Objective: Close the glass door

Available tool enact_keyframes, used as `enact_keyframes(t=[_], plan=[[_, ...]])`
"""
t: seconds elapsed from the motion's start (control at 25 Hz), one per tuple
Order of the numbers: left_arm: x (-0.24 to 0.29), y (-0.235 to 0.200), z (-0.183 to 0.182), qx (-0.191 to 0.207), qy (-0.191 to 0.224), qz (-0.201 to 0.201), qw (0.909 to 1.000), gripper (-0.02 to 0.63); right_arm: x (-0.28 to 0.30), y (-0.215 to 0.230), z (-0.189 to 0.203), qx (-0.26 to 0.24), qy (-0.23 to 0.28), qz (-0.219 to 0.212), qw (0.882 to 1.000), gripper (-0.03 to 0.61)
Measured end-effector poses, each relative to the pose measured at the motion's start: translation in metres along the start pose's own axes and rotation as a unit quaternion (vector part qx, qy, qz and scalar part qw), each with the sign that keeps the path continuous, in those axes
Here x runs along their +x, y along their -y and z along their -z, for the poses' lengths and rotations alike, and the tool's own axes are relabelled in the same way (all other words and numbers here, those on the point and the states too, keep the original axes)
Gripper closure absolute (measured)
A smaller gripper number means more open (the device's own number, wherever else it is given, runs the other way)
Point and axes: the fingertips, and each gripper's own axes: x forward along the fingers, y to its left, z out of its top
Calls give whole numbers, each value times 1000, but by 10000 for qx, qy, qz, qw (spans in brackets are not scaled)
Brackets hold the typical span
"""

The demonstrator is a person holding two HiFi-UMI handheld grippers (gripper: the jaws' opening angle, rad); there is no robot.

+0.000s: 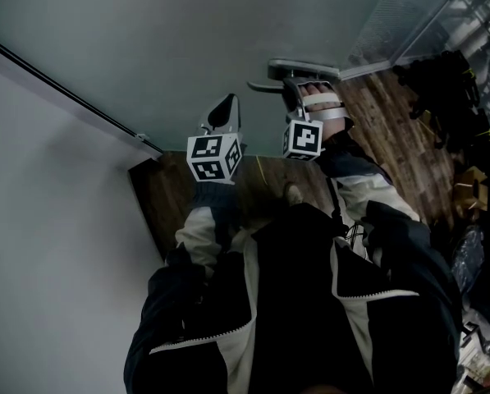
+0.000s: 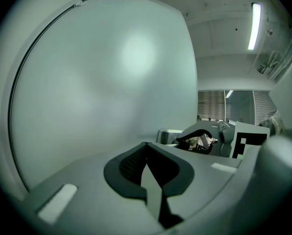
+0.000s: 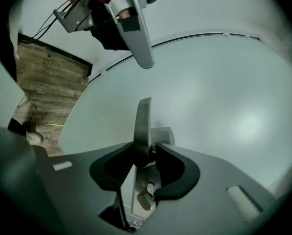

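Observation:
A frosted glass door fills the top of the head view. Its metal handle is mounted near the door's right edge. My right gripper is at that handle. In the right gripper view the lever stands upright between the two dark pads, and the right gripper is shut on it. My left gripper points its narrow tip at the glass, left of the handle. In the left gripper view the left gripper has its jaws together with nothing in them, and the pane is close ahead.
A dark seal strip divides the door from a white wall on the left. A lock knob sits below the lever. Wooden floor shows past the door's edge, with dark bags and clutter at the right.

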Motion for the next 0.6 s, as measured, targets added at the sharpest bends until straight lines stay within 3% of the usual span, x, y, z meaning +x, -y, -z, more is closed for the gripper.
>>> enact_keyframes(t=[0.6], plan=[[56, -6, -24, -68, 130, -369, 9992, 612, 106, 42, 26, -843, 307, 84, 9959, 442]])
